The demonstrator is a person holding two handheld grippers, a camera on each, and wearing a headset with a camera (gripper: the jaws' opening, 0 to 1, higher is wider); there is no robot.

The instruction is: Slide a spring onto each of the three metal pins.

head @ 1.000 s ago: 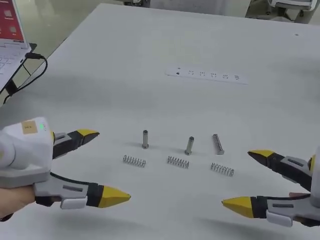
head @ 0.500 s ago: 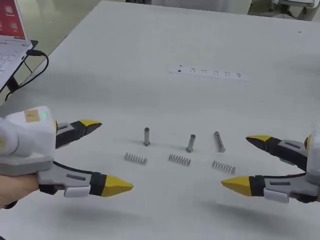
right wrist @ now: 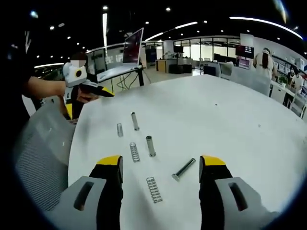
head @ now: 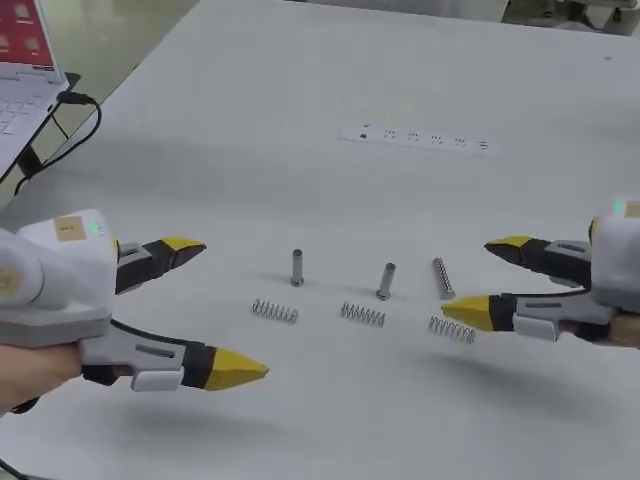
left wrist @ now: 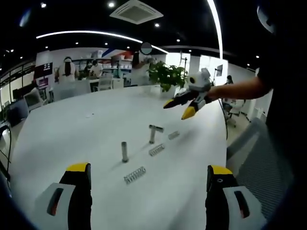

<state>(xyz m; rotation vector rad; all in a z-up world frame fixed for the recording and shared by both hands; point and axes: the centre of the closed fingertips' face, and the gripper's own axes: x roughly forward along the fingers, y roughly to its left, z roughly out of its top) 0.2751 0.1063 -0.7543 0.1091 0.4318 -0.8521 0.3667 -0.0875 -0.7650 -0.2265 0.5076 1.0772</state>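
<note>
Three metal pins sit mid-table. The left pin [head: 297, 267] and the middle pin [head: 386, 281] stand upright, and the right pin [head: 442, 277] lies on its side. One spring lies in front of each: left spring [head: 274, 311], middle spring [head: 362, 315], right spring [head: 452, 330]. My left gripper [head: 222, 308] hovers open to the left of the row, holding nothing. My right gripper [head: 474, 278] is open just right of the lying pin [right wrist: 184, 168], its near tip above the right spring [right wrist: 154, 189].
A white power strip [head: 415, 139] lies farther back on the white table [head: 300, 120]. A laptop [head: 20, 60] and a black cable [head: 80, 105] sit at the far left edge. Chairs and people are in the room behind.
My right gripper has moved left and away from me, up to the lying pin and the right spring. The left gripper has hardly moved. Pins and springs lie as before.
</note>
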